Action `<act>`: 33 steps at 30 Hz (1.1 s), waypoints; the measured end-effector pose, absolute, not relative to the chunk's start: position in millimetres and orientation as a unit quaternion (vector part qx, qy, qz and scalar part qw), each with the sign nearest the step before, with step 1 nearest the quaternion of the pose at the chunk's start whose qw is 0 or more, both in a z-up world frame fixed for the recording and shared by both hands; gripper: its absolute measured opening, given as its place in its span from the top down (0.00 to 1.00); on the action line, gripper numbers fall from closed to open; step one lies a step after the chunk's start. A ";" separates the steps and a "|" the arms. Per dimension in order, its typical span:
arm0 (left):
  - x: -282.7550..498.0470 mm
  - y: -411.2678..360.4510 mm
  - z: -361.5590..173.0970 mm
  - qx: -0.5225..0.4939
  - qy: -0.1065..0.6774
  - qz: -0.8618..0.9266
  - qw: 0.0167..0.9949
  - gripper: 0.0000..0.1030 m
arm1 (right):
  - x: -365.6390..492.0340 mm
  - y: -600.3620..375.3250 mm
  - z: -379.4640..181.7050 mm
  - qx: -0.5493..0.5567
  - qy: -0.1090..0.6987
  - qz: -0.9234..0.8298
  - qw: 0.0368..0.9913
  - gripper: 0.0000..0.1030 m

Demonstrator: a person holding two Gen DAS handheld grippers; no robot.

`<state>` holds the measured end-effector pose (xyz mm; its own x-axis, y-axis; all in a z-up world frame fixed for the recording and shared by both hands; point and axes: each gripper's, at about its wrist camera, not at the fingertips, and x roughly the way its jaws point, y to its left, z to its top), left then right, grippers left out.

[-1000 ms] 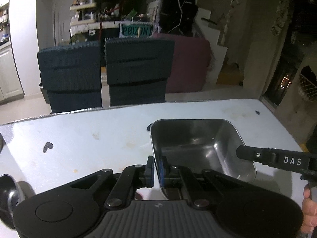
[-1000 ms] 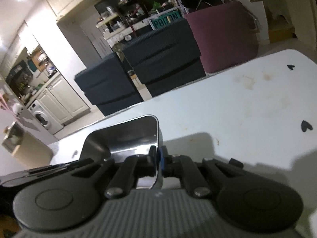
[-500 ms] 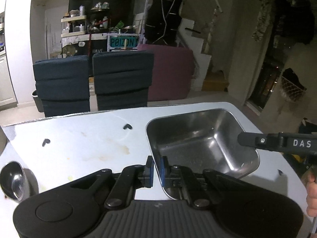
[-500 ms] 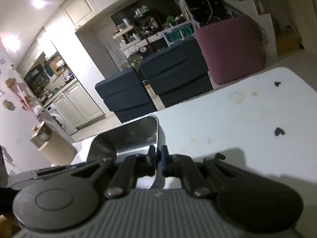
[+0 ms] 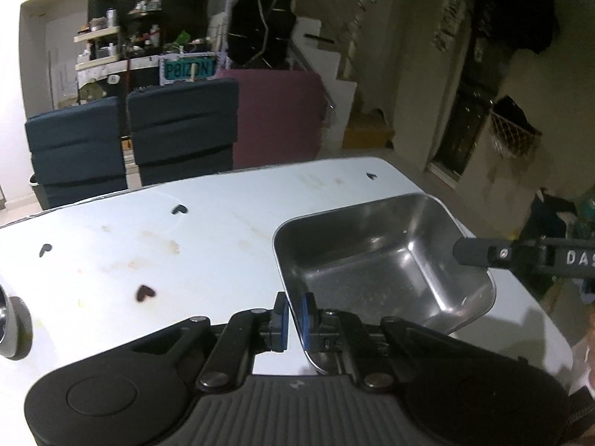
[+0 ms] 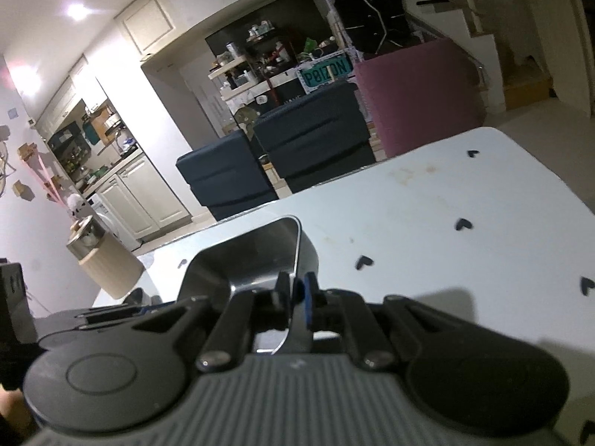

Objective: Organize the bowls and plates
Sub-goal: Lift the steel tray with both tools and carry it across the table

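Note:
A square stainless steel tray (image 5: 383,264) is held above the white table (image 5: 148,245) at its right end. My left gripper (image 5: 293,316) is shut on the tray's near left rim. My right gripper (image 6: 295,297) is shut on the tray's right rim (image 6: 297,249), and its fingers (image 5: 479,252) reach into the left wrist view from the right. The edge of a round steel bowl (image 5: 9,327) sits at the table's far left.
Black heart marks (image 5: 145,293) dot the table. Two dark blue chairs (image 5: 178,130) and a maroon chair (image 5: 279,111) stand behind the far edge. A wooden bin with a steel lid (image 6: 100,260) stands on the floor left of the table.
Both grippers have lifted the tray and carried it rightward and outward toward the table's right end. The round bowl has slid almost out of the left wrist view.

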<state>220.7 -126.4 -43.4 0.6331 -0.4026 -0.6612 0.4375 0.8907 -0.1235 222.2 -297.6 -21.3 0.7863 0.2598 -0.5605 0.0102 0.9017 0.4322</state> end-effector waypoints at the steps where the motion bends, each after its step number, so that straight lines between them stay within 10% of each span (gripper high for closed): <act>1: 219.6 -130.5 -45.8 0.031 0.361 -0.236 0.902 0.93 | 221.4 -298.1 -21.3 0.211 0.320 0.065 0.921 0.90; 33: 226.2 -169.6 -126.2 0.132 0.442 -0.256 0.849 0.79 | 223.6 -278.2 -50.9 0.140 0.397 0.042 0.906 0.90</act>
